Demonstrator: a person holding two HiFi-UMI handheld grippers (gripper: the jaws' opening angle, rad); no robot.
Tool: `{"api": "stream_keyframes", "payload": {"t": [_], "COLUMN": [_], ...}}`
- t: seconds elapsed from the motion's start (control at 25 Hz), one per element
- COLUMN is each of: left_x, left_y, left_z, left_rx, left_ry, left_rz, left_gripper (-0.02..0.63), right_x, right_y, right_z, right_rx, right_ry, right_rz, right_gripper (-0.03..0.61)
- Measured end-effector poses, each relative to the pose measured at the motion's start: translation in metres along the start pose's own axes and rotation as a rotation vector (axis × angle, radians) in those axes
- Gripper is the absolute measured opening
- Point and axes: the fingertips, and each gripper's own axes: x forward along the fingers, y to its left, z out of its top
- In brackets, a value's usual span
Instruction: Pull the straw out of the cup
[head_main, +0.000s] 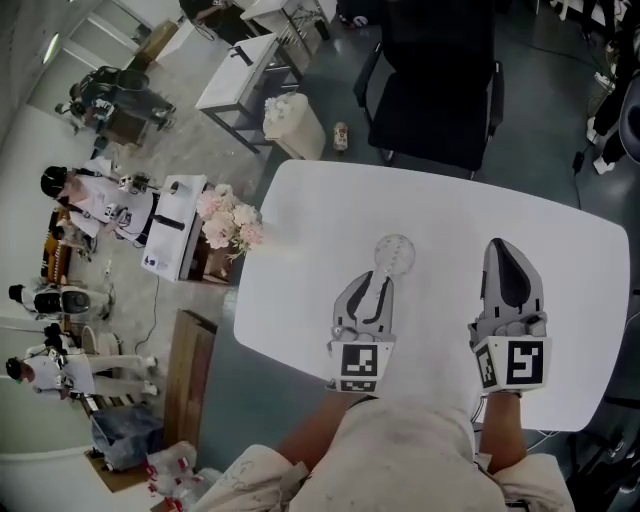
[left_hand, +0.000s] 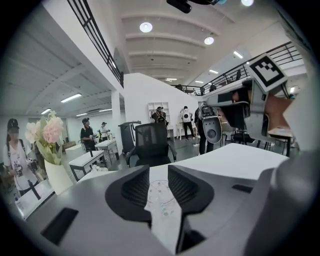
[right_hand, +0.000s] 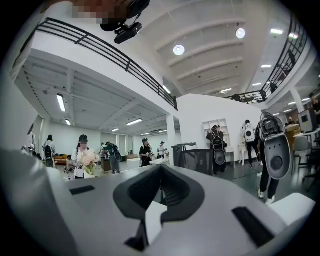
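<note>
White and round-cornered, the table (head_main: 300, 220) fills the middle of the head view, with grey floor all round it. We take the cup (head_main: 394, 255) as our mark.

On the near side of the cup, the left gripper (head_main: 378, 281) points at it from low over the table. Its fingertips are just short of the cup's near rim or touching it; we cannot tell which. In the left gripper view its jaws stand moderately apart. We see the cup through the gap between them, with neither pad pressing on it. To the right of the cup and well apart from it, the right gripper (head_main: 502, 250) lies about level over the table. In the right gripper view its jaws meet at the tips with nothing between them.

The cup is clear, so from above we see a pale ring with the white table showing through. From the left gripper view it is a glassy round with faint print. A thin, faint line crosses the ring, but we cannot say whether that is the straw.

Beyond the cup, past the table's far edge, a black office chair (head_main: 435, 90) faces the table. Left of the cup, off the table's edge, pink and white flowers (head_main: 228, 222) stand in a vase. Farther beyond the cup we see white desks (head_main: 240, 75) and several people.
</note>
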Motion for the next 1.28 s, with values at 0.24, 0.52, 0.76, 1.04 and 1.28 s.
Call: {"api": "stream_keyframes", "payload": {"t": [0.24, 0.52, 0.76, 1.04, 1.28], "left_x": [0.018, 0.034, 0.044, 0.048, 0.050], "left_y": [-0.005, -0.003, -0.001, -0.003, -0.005], "left_z": [-0.027, -0.055, -0.072, -0.087, -0.085], "left_rx": [0.014, 0.005, -0.004, -0.017, -0.021], "left_ry": [0.092, 0.178, 0.227, 0.263, 0.262], "left_rz": [-0.014, -0.001, 0.011, 0.002, 0.001], "left_gripper": [0.151, 0.166, 0.166, 0.163, 0.156], "right_x": [0.013, 0.026, 0.037, 0.043, 0.051], "right_y": [-0.005, -0.007, -0.014, -0.012, -0.007], "right_z": [-0.012, -0.029, -0.038, -0.044, -0.043], "right_rx": [0.018, 0.036, 0.046, 0.044, 0.038], "right_ry": [0.013, 0.040, 0.056, 0.067, 0.078], "right_rz": [0.013, 0.036, 0.037, 0.056, 0.089], "right_gripper": [0.002, 0.002, 0.002, 0.003, 0.002]}}
